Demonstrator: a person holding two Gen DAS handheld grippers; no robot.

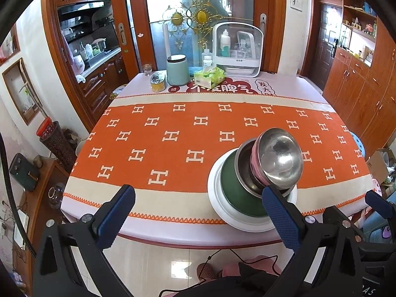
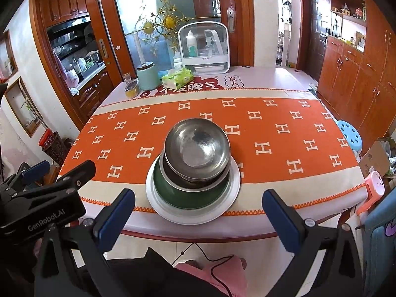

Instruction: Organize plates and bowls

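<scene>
Right claw (image 2: 198, 212): jaws spread wide, nothing between them, hanging off the near table edge. Left claw (image 1: 198, 212): same state, wide and empty, beside the right one; its body shows at the left of the right view.

Stack sits straight ahead of the right claw, just beyond its fingertips, near the table's (image 2: 284, 84) front edge. Ahead and to the right of the left claw. From the bottom: white plate (image 2: 158, 205), green plate (image 2: 173, 198), steel dish (image 2: 198, 183), steel bowl (image 2: 198, 146) on top. Left view shows a pink band (image 1: 255, 165) under the top bowl, possibly 1 more bowl; cannot tell from the right view.

Orange cloth (image 2: 272, 123) otherwise bare around the stack. Jar (image 2: 148, 76), tissue pack (image 2: 177, 76) and white case (image 2: 203, 47) stand far ahead at the back edge, well apart from the stack.

Judgement: all 4 or 5 pieces look nested, largest at the bottom, so stacking seems done or near done. Top bowl appears seated a little toward the far side, not centred.

Next move, if any: nudge the top bowl back to centre, or grip the white plate's rim from both sides to shift the whole stack. Either needs a slow, level approach; steel on steel probably slides easily.
</scene>
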